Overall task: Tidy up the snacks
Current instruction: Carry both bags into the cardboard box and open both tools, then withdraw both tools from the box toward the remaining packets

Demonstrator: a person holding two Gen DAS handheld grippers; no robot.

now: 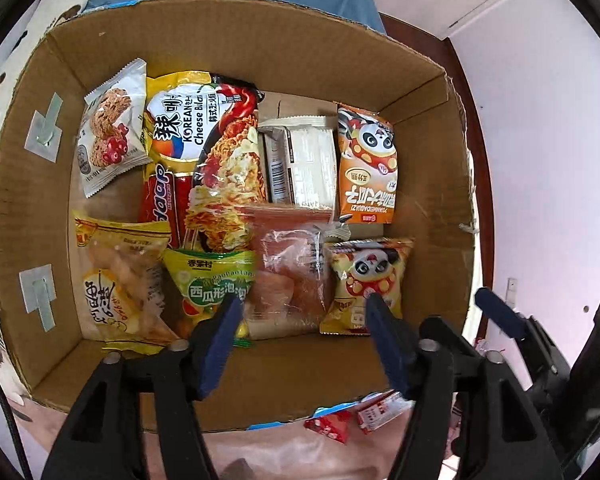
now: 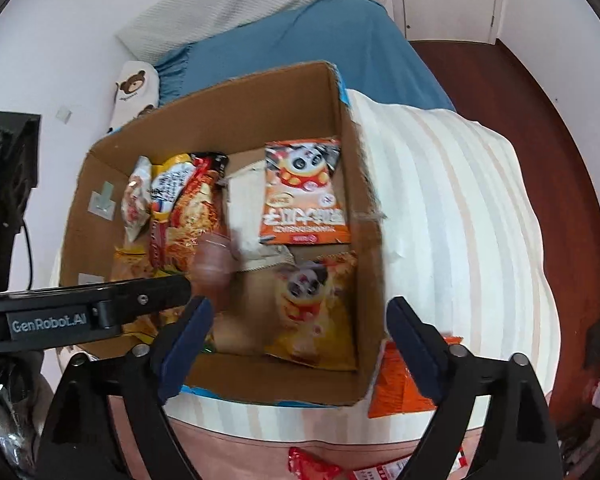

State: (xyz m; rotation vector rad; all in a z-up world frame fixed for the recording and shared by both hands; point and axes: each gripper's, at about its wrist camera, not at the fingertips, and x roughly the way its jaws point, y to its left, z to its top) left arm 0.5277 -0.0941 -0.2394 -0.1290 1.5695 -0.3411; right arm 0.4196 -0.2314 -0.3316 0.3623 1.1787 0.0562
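Note:
An open cardboard box (image 1: 260, 48) holds several snack packs: a Korean cheese noodle pack (image 1: 208, 136), an orange panda pack (image 1: 366, 168), a yellow panda pack (image 1: 366, 280), a green watermelon pack (image 1: 212, 284) and a clear packet of pinkish snacks (image 1: 290, 280), which is blurred. My left gripper (image 1: 302, 308) hangs open over the clear packet, with nothing between its fingers. My right gripper (image 2: 300, 312) stands open above the yellow panda pack (image 2: 312, 304) at the box's (image 2: 236, 120) near right corner, empty.
The box rests on a striped cream blanket (image 2: 460, 208) on a bed with a blue sheet (image 2: 320, 40). Outside the box lie an orange packet (image 2: 404, 384) and small red packets (image 1: 328, 428). Dark wooden floor (image 2: 540, 92) lies to the right.

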